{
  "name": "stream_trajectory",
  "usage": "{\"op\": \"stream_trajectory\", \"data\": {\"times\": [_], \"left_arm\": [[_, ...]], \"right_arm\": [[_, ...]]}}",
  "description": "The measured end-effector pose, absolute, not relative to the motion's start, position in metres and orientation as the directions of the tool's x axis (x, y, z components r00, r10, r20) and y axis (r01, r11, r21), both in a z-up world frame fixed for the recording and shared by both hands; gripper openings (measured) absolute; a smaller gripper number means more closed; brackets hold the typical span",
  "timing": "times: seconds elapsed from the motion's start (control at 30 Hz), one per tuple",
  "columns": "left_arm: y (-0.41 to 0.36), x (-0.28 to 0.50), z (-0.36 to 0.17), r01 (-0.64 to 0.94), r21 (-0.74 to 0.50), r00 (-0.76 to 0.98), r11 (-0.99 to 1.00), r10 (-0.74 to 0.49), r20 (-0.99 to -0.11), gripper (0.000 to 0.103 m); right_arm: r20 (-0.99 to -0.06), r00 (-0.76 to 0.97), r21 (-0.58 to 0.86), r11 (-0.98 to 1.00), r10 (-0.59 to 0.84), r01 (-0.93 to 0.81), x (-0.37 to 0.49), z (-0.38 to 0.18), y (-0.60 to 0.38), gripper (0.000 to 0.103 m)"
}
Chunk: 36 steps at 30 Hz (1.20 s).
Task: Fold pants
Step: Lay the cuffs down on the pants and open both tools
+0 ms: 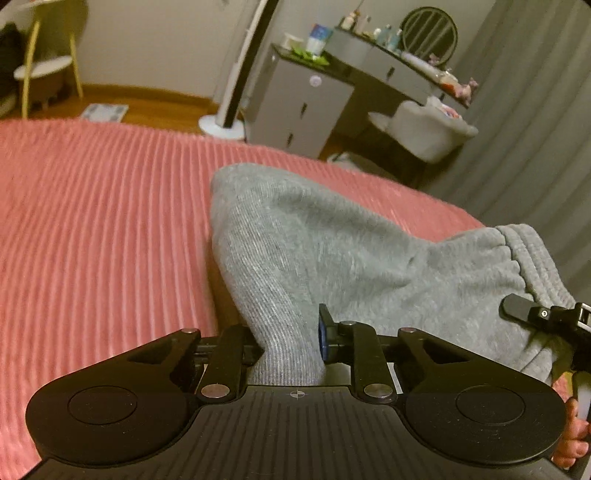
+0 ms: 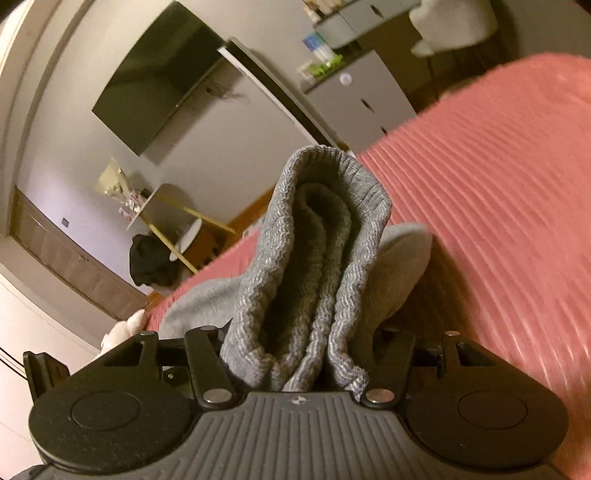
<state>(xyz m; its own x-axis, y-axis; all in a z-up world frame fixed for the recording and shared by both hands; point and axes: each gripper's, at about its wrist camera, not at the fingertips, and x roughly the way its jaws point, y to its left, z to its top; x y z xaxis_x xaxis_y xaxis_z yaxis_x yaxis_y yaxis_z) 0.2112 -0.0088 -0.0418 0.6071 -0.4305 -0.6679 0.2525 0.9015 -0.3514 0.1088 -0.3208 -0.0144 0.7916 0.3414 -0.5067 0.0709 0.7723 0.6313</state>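
Observation:
Grey sweatpants are held up over a pink ribbed bedspread. My left gripper is shut on a fold of the grey fabric, which rises from between its fingers. My right gripper is shut on the bunched, ribbed waistband of the pants, which stands up in folds in front of the camera. The right gripper also shows at the right edge of the left wrist view, clamped on the waistband. Part of the pants still touches the bedspread.
A grey dresser and a vanity desk with a round mirror stand beyond the bed. A white floor fan base, a white stool, a grey curtain and a wall TV are around.

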Motion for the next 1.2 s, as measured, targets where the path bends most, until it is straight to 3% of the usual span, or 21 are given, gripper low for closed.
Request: {"op": "stream_trajectory", "data": {"times": [0.07,0.13,0.17,0.2,0.27,0.33,0.4,0.47,0.53,0.6,0.7,0.73,0.77,0.87,1.1,1.2], "left_arm": [[-0.015,0.214,-0.041,0.246,-0.299,0.624,0.922,-0.386,-0.679,0.028],[-0.022,0.214,-0.044,0.186,-0.192,0.656,0.964,-0.268,-0.706,0.060],[-0.024,0.212,-0.046,0.140,-0.112,0.686,0.984,-0.178,-0.706,0.069],[-0.022,0.208,-0.048,0.119,-0.040,0.712,0.992,-0.114,-0.693,0.082],[-0.016,0.196,-0.052,0.136,0.037,0.737,0.990,-0.076,-0.672,0.083],[-0.017,0.185,-0.054,0.107,0.066,0.777,0.992,-0.042,-0.629,0.083],[-0.027,0.179,-0.052,0.102,0.037,0.812,0.994,-0.062,-0.580,0.083],[-0.049,0.180,-0.049,0.142,0.009,0.831,0.990,-0.114,-0.544,0.084],[-0.072,0.185,-0.052,0.175,0.034,0.837,0.984,-0.130,-0.532,0.093],[-0.089,0.196,-0.060,0.194,0.068,0.837,0.979,-0.130,-0.531,0.092],[-0.098,0.220,-0.085,0.154,0.141,0.837,0.978,-0.054,-0.545,0.094],[-0.096,0.226,-0.092,0.128,0.154,0.837,0.980,-0.024,-0.546,0.098],[-0.090,0.232,-0.099,0.102,0.132,0.839,0.986,-0.014,-0.545,0.099],[-0.068,0.252,-0.113,0.035,0.020,0.820,0.999,-0.017,-0.572,0.103],[-0.047,0.255,-0.118,0.018,-0.055,0.813,0.998,-0.046,-0.580,0.103],[-0.034,0.230,-0.110,0.056,-0.040,0.805,0.998,-0.069,-0.590,0.103]], "right_arm": [[-0.504,0.797,0.621,0.781,0.332,0.067,0.116,-0.015,-0.320,0.058],[-0.515,0.794,0.616,0.784,0.322,0.082,0.117,-0.024,-0.324,0.064],[-0.562,0.783,0.572,0.809,0.267,0.135,0.119,-0.028,-0.325,0.075],[-0.609,0.772,0.506,0.839,0.183,0.200,0.114,-0.033,-0.327,0.079],[-0.639,0.767,0.324,0.888,-0.048,0.325,0.100,-0.035,-0.326,0.086],[-0.588,0.799,0.253,0.910,-0.125,0.328,0.085,-0.034,-0.319,0.085],[-0.513,0.850,0.253,0.926,-0.116,0.279,0.074,-0.032,-0.306,0.072],[-0.463,0.883,0.213,0.957,-0.080,0.199,0.078,-0.028,-0.281,0.042],[-0.444,0.895,0.159,0.980,-0.037,0.119,0.092,-0.026,-0.258,0.037],[-0.449,0.893,0.121,0.990,-0.013,0.075,0.111,-0.026,-0.238,0.037],[-0.536,0.844,0.064,0.995,-0.026,0.072,0.147,-0.046,-0.231,0.037],[-0.573,0.817,0.017,0.995,-0.068,0.095,0.160,-0.058,-0.231,0.034],[-0.586,0.805,-0.026,0.995,-0.090,0.092,0.170,-0.070,-0.234,0.023],[-0.526,0.846,-0.061,0.996,-0.088,0.066,0.178,-0.090,-0.241,0.010],[-0.508,0.859,-0.010,0.998,-0.060,0.063,0.202,-0.099,-0.243,0.007],[-0.553,0.833,0.005,1.000,-0.001,0.005,0.176,-0.088,-0.245,0.012]]}}
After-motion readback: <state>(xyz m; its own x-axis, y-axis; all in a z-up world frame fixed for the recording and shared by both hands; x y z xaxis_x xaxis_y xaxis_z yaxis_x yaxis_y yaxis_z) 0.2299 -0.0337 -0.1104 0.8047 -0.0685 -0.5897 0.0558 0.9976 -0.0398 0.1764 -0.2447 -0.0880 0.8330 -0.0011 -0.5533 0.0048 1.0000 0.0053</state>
